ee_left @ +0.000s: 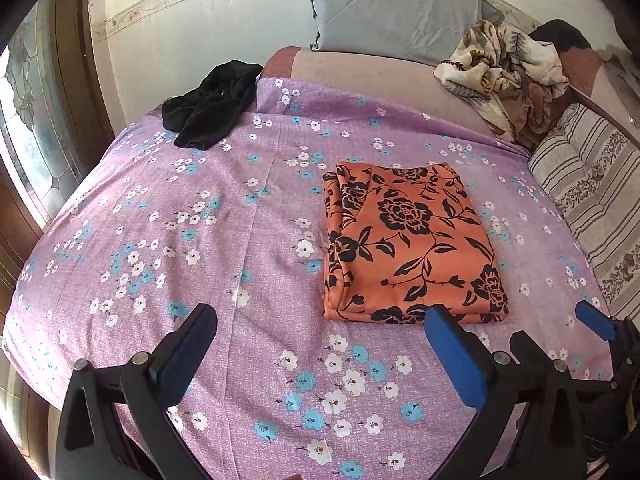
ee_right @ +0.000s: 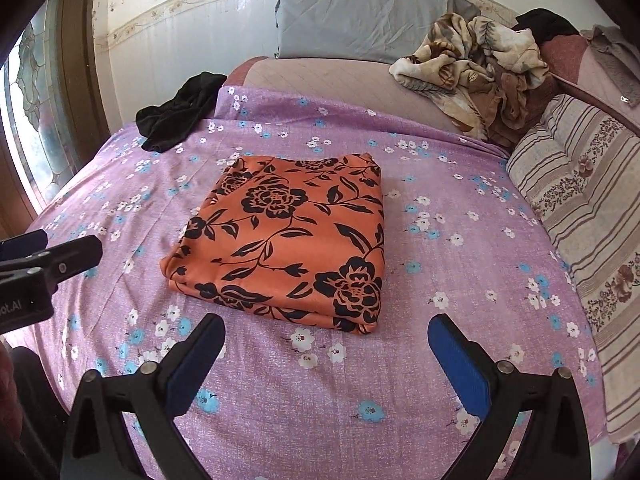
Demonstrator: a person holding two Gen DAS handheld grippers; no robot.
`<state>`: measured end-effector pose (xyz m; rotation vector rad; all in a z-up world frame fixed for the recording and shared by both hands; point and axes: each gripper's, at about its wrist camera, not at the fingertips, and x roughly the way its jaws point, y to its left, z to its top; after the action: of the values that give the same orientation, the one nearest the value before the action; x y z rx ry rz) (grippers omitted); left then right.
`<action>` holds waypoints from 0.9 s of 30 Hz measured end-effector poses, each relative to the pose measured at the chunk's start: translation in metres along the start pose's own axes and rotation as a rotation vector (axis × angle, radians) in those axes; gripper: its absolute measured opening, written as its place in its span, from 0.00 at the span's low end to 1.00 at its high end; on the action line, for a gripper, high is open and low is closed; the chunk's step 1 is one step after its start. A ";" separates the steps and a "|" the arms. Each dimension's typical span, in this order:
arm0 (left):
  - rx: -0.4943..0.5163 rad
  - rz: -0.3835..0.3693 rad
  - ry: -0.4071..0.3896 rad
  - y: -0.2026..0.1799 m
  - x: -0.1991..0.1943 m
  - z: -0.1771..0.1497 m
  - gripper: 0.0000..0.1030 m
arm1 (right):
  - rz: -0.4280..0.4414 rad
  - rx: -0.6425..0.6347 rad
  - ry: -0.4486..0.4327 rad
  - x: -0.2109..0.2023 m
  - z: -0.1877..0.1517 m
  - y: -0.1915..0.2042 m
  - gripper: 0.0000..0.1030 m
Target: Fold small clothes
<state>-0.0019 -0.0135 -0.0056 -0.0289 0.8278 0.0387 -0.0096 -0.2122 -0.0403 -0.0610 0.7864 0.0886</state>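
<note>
An orange garment with black flowers [ee_left: 408, 244] lies folded into a flat rectangle on the purple flowered bedsheet [ee_left: 224, 240]; it also shows in the right wrist view [ee_right: 288, 240]. My left gripper [ee_left: 320, 332] is open and empty, held above the sheet, near and left of the garment's near edge. My right gripper [ee_right: 326, 340] is open and empty, just short of the garment's near edge. The left gripper's finger [ee_right: 60, 260] shows at the left edge of the right wrist view. The right gripper's blue pad [ee_left: 596, 322] shows at the right of the left wrist view.
A crumpled black garment [ee_left: 212, 104] lies at the sheet's far left corner. A grey pillow [ee_left: 396, 12] leans on the wall. A beige flowered blanket [ee_left: 504, 68] is heaped at the far right. A striped cushion [ee_left: 592, 200] runs along the right edge. A window [ee_left: 28, 120] is at the left.
</note>
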 end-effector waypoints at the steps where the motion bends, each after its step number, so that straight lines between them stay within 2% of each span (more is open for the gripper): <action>1: 0.000 -0.003 -0.004 0.000 0.000 0.001 1.00 | -0.001 0.001 -0.002 -0.001 0.000 0.000 1.00; 27: -0.007 -0.050 0.019 -0.006 0.017 0.010 1.00 | -0.017 -0.016 0.010 0.006 0.010 -0.001 1.00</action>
<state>0.0171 -0.0187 -0.0107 -0.0563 0.8453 -0.0059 0.0015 -0.2116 -0.0376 -0.0834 0.7946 0.0790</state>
